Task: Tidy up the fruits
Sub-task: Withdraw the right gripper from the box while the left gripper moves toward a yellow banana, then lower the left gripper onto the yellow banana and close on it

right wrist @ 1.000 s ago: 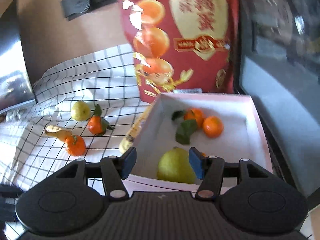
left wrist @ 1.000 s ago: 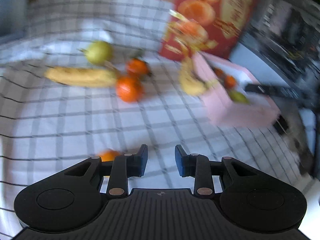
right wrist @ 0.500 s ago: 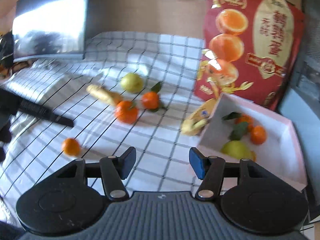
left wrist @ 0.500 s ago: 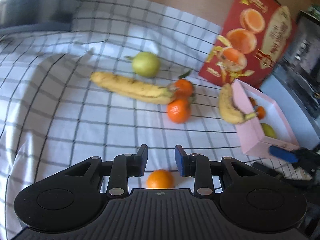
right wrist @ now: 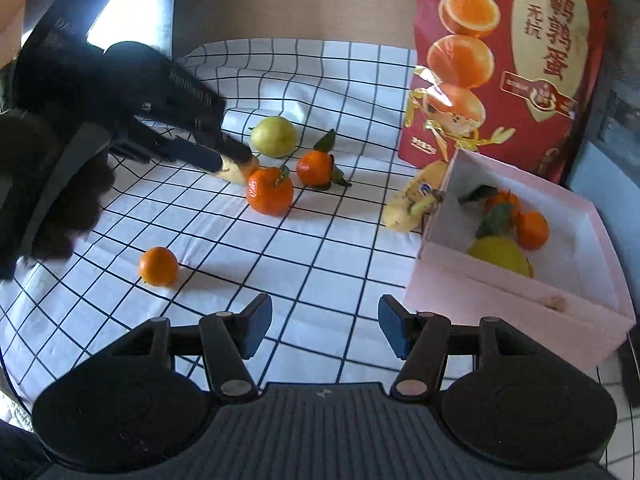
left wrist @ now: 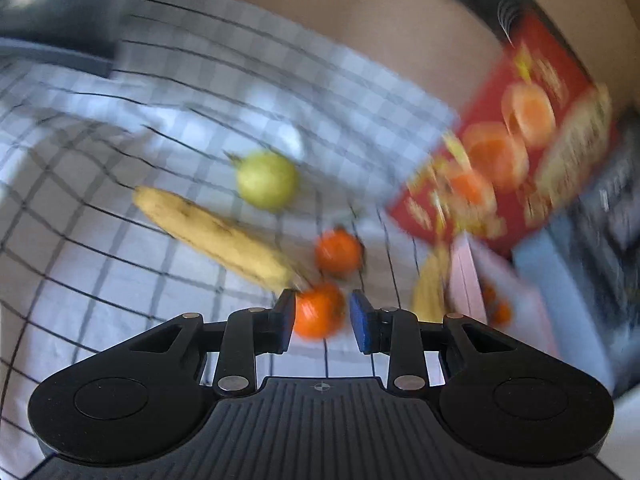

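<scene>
My left gripper (left wrist: 322, 320) is open. An orange (left wrist: 320, 312) shows in the gap between its blue pads, with no pad seen pressing on it. From the right wrist view the left gripper (right wrist: 228, 156) hovers over a banana (right wrist: 240, 170), just left of that leafy orange (right wrist: 270, 192). A pear (right wrist: 274, 136), a second leafy tangerine (right wrist: 316, 168) and a small orange (right wrist: 158, 266) lie on the checked cloth. My right gripper (right wrist: 324, 328) is open and empty above the cloth. The pink box (right wrist: 500, 292) holds a yellow-green fruit (right wrist: 500, 256) and tangerines (right wrist: 532, 230).
A second banana (right wrist: 412, 204) leans against the box's left wall. A tall red bag (right wrist: 508, 60) stands behind the box. A dark fuzzy sleeve (right wrist: 60, 200) fills the left side. A dark screen (right wrist: 132, 12) stands at the back left.
The left gripper has advanced over the banana toward the leafy orange, leaving the small orange behind. The right view swung left from above the box to the cloth.
</scene>
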`<control>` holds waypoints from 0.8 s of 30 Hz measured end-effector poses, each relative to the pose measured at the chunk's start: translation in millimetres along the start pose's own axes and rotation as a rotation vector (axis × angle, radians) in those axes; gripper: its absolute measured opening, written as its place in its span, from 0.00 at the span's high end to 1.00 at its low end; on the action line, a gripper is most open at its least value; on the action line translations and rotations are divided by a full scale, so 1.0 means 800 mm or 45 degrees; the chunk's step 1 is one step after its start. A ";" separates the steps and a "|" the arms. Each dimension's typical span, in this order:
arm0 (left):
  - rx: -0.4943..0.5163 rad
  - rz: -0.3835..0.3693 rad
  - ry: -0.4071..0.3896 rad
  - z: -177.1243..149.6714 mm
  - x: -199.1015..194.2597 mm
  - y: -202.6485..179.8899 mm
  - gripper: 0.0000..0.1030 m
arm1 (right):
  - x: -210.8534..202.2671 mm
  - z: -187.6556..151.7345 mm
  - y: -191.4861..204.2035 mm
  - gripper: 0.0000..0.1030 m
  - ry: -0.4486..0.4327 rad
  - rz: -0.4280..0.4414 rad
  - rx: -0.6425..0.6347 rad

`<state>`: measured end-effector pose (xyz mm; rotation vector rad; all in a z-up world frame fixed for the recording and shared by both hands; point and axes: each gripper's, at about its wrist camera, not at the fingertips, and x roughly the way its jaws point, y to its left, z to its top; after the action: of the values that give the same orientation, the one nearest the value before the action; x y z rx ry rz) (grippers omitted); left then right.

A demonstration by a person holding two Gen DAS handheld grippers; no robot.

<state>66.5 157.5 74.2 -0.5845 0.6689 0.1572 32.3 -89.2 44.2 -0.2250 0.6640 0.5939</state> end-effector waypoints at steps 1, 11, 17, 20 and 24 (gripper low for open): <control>-0.040 0.006 -0.038 0.006 -0.004 0.009 0.68 | -0.003 -0.003 -0.002 0.42 0.002 -0.004 0.008; 0.069 0.153 -0.011 0.063 0.043 0.027 0.68 | -0.007 -0.023 -0.022 0.42 0.060 -0.063 0.098; 0.295 0.134 0.137 0.086 0.091 0.018 0.67 | -0.003 -0.020 -0.016 0.42 0.086 -0.067 0.081; 0.191 0.146 0.082 0.087 0.066 0.042 0.67 | -0.004 -0.018 -0.011 0.42 0.082 -0.052 0.066; 0.121 0.143 0.090 0.072 0.036 0.069 0.67 | 0.006 0.006 -0.007 0.42 0.030 0.007 0.044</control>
<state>102.5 234.3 66.8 -0.4633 0.7741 0.2089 41.3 -89.7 44.8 -0.1978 0.6971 0.5856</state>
